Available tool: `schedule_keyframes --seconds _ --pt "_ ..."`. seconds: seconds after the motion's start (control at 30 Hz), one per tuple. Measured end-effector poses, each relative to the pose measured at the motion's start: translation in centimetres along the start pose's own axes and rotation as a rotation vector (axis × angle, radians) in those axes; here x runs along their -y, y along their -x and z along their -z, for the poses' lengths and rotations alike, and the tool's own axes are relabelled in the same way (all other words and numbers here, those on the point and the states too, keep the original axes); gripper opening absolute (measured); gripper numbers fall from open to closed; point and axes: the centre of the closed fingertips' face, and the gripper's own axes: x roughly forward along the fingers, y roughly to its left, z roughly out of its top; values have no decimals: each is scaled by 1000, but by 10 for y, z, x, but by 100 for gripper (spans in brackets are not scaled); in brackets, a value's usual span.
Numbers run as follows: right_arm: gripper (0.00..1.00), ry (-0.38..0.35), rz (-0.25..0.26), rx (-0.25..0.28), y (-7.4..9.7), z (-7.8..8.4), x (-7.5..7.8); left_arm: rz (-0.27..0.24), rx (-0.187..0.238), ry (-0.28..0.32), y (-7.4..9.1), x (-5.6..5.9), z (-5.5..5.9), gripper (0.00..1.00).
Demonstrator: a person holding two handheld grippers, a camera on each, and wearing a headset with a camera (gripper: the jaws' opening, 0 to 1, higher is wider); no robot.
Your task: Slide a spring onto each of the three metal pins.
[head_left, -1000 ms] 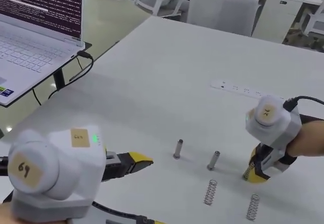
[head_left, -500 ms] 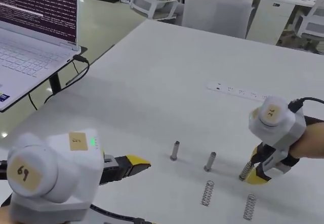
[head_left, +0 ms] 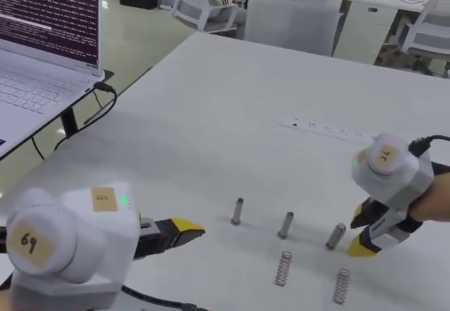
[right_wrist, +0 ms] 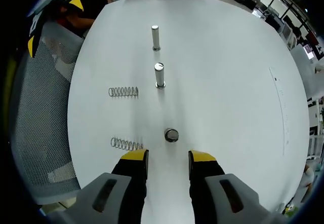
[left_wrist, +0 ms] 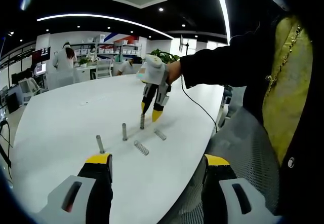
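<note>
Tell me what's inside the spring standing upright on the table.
A metal pin stands inside the spring; its round top shows in the right gripper view. The coils cover its shaft.

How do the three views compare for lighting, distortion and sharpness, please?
Head view: soft, even light, with only faint shadows beside the pins on the table and little distortion. Left gripper view: strong fisheye, so the table edge and the ceiling lights bow, and the right side is dark. Right gripper view: the table bulges round and bright, yet the springs look crisp.
</note>
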Motion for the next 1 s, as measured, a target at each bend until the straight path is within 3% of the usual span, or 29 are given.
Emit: schedule_keyframes --seconds 0.47,1.0 --pt "31 -21 15 23 10 9 -15 14 -3 -18 -3 4 -5 67" --pt "32 -43 -18 49 1 18 -46 30 -7 -32 -5 10 -7 67"
